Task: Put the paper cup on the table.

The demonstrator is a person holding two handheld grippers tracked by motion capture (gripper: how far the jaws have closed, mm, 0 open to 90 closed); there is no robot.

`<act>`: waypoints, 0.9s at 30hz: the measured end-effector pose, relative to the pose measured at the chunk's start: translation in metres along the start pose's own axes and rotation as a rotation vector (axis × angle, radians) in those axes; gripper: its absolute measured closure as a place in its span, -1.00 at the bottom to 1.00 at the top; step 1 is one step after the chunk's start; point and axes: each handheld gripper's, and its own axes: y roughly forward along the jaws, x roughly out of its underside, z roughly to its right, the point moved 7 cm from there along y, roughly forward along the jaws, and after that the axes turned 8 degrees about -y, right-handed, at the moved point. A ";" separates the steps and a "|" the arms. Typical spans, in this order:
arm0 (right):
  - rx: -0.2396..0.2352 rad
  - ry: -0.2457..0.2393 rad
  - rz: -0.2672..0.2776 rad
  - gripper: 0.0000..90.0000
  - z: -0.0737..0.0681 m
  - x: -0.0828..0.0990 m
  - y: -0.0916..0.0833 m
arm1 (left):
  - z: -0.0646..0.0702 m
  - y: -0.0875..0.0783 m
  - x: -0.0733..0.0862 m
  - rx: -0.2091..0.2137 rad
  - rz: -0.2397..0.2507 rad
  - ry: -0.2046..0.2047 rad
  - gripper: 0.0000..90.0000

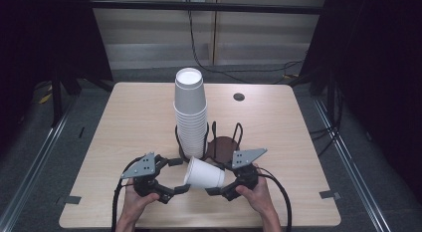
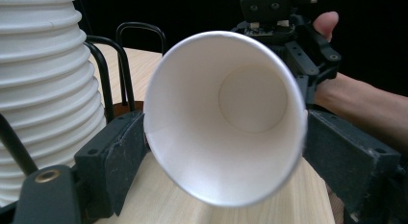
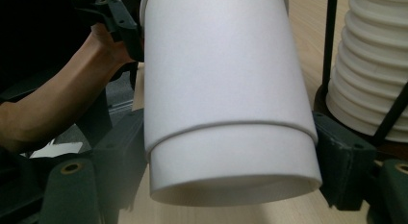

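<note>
— Both claws pinch our paper cup (image 1: 204,174): left claw (image 1: 182,175) at its rim, right claw (image 1: 215,178) at its base, the cup lying sideways above the desk's (image 1: 129,117) near edge.

— Anything in our way?

— Just beyond it, the cup stack (image 1: 190,112) in its wire holder (image 1: 225,142), mid-desk.

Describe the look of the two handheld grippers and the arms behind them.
Both the left gripper and the right gripper are black, blocky two-jaw tools with scuffed rectangular pads. Each carries a grey three-cornered plate dotted with small holes on top, and a thick black cable loops back from each. Brass-coloured fittings sit in the jaw arms. The person's forearms are bare, with no sleeves or gloves.
</note>
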 end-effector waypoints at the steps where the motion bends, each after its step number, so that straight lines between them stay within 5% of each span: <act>1: 0.000 -0.005 -0.003 -0.49 -0.001 0.000 0.001 | -0.001 0.002 0.000 0.005 -0.007 0.001 -0.67; 10: -0.005 -0.017 -0.004 -0.48 -0.003 -0.003 0.001 | -0.003 0.011 -0.001 -0.021 -0.018 -0.001 -1.00; 27: -0.014 -0.030 -0.015 -0.48 -0.005 -0.004 0.004 | 0.001 0.024 0.001 0.021 -0.057 0.014 -1.00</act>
